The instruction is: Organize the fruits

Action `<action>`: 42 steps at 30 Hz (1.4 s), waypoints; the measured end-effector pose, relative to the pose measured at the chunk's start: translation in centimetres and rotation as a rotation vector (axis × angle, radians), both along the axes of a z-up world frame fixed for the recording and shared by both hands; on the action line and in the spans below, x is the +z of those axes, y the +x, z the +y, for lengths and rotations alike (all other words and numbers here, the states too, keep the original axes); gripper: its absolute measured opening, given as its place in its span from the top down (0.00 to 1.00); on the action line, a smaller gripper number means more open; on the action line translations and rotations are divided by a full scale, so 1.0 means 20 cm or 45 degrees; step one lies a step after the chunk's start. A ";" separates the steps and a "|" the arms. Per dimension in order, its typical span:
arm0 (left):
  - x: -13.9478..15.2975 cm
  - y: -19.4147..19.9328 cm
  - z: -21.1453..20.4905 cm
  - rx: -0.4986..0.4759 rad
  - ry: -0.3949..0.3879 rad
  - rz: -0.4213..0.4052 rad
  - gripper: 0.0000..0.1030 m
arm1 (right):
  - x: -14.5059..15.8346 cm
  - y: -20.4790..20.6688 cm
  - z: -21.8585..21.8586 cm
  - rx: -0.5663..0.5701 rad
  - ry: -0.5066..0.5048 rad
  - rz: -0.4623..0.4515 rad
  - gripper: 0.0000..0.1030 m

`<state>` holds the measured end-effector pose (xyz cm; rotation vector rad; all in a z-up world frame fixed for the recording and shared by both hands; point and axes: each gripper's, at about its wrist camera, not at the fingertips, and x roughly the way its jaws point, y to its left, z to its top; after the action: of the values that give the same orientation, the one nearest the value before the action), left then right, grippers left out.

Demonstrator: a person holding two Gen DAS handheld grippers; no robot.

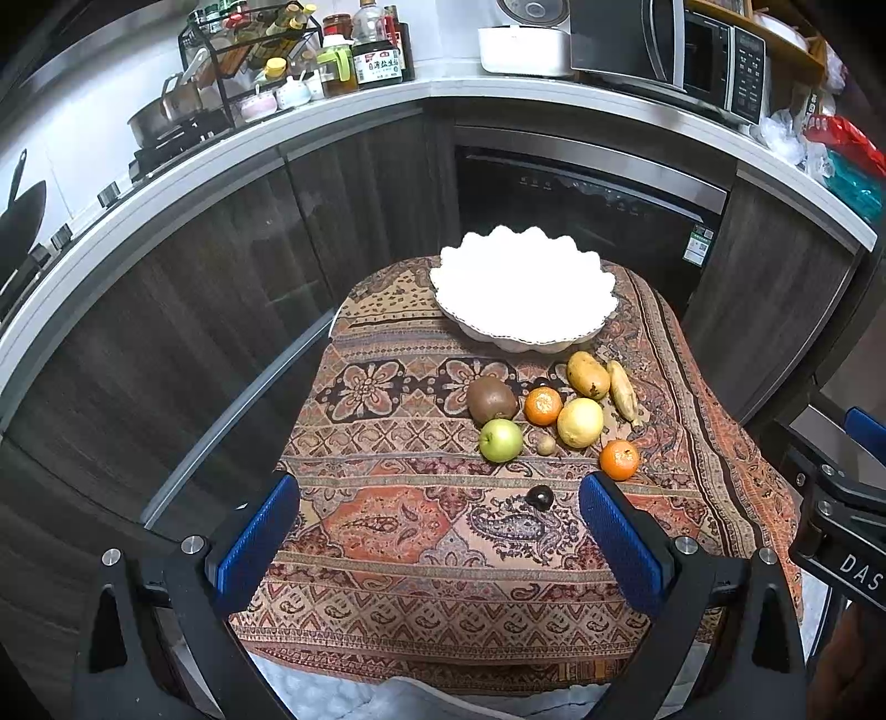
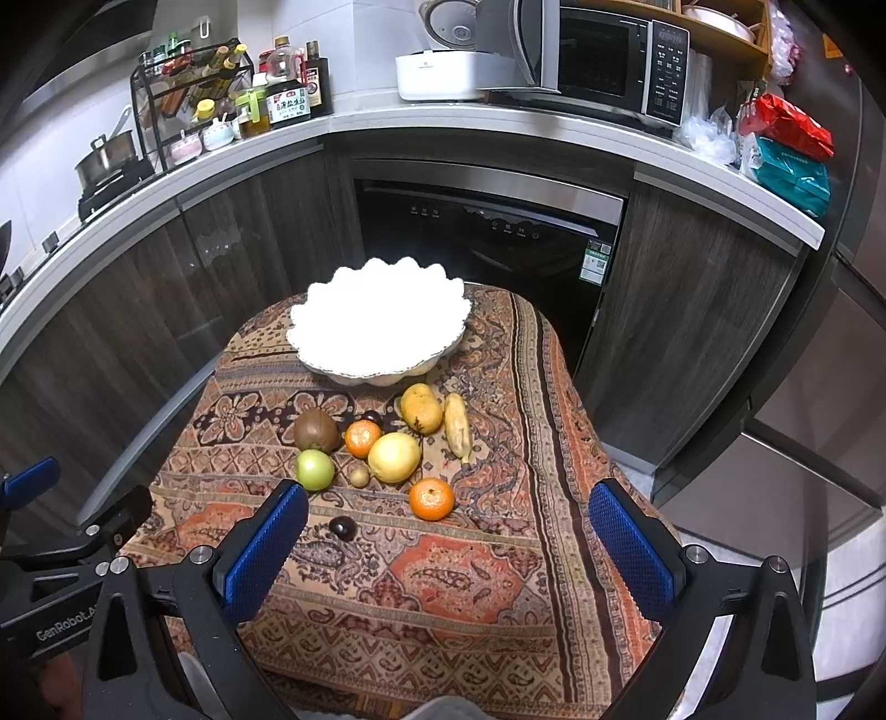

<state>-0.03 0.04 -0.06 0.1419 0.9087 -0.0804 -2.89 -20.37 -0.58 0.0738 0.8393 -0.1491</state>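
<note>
A white scalloped bowl [image 1: 523,291] [image 2: 379,321] stands empty at the far end of a patterned cloth-covered table [image 1: 398,526] [image 2: 443,581]. In front of it lie several fruits: a kiwi [image 1: 491,399] [image 2: 315,431], a green apple [image 1: 500,440] [image 2: 314,469], two oranges [image 1: 543,406] [image 1: 619,459] [image 2: 431,498], a yellow lemon [image 1: 580,422] [image 2: 394,457], a mango [image 1: 587,374] [image 2: 421,409], a pale banana-like fruit [image 1: 621,390] [image 2: 458,425] and a small dark fruit [image 1: 539,497] [image 2: 341,527]. My left gripper [image 1: 437,509] and right gripper [image 2: 448,520] are open, empty, and held above the near table.
A dark dishwasher [image 2: 487,238] and wood cabinets stand behind the table. The counter above holds a microwave [image 2: 609,61], rice cooker [image 1: 523,47], bottle rack [image 1: 249,50] and a pot [image 1: 160,111]. Bags [image 2: 786,149] lie at the right.
</note>
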 end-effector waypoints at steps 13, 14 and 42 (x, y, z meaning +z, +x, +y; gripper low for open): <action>0.00 0.01 -0.02 -0.001 0.000 -0.002 0.00 | 0.01 0.00 -0.01 -0.001 -0.003 -0.003 0.00; 0.00 0.01 -0.02 -0.001 0.000 -0.002 0.00 | 0.01 0.00 -0.01 -0.001 -0.002 -0.003 0.00; 0.00 0.01 -0.07 -0.015 -0.007 0.014 0.00 | -0.01 0.00 -0.02 -0.010 0.008 0.008 0.00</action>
<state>0.14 -1.34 -0.14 0.1422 0.9184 -0.0947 -2.91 -20.84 -0.70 0.0822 0.8455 -0.1540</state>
